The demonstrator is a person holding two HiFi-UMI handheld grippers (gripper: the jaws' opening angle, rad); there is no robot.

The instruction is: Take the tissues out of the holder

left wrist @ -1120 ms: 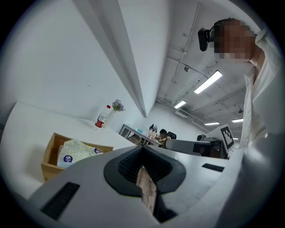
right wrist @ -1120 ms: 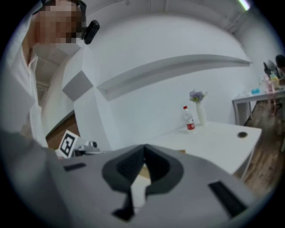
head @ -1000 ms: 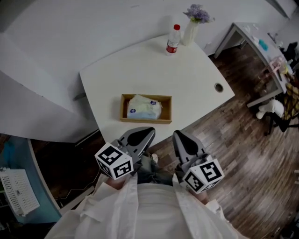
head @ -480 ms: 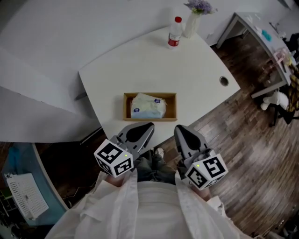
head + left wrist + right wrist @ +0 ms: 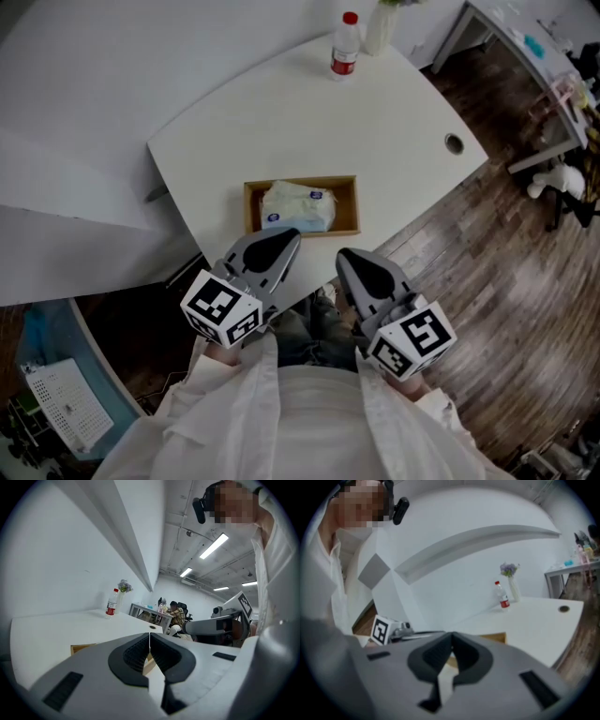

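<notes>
Holder: wooden tray (image 5: 349,204) sits on the white table (image 5: 281,122), close to the front edge and just ahead of both grippers.
Tissues: soft pack (image 5: 298,206) lies inside the holder, left of centre; I see bare tray bottom at its right end.
Left gripper: left gripper (image 5: 289,238) has its jaws pressed together with nothing between them. In the head view its tip lines up with the holder's near rim; I can't tell contact from here.
Right gripper: right gripper (image 5: 347,257) is also closed and empty. Its tip is at the table's front edge, near the holder's right corner and apart from it.
Far side: red-capped bottle (image 5: 345,49) stands by a vase (image 5: 379,28), well apart from the holder.
</notes>
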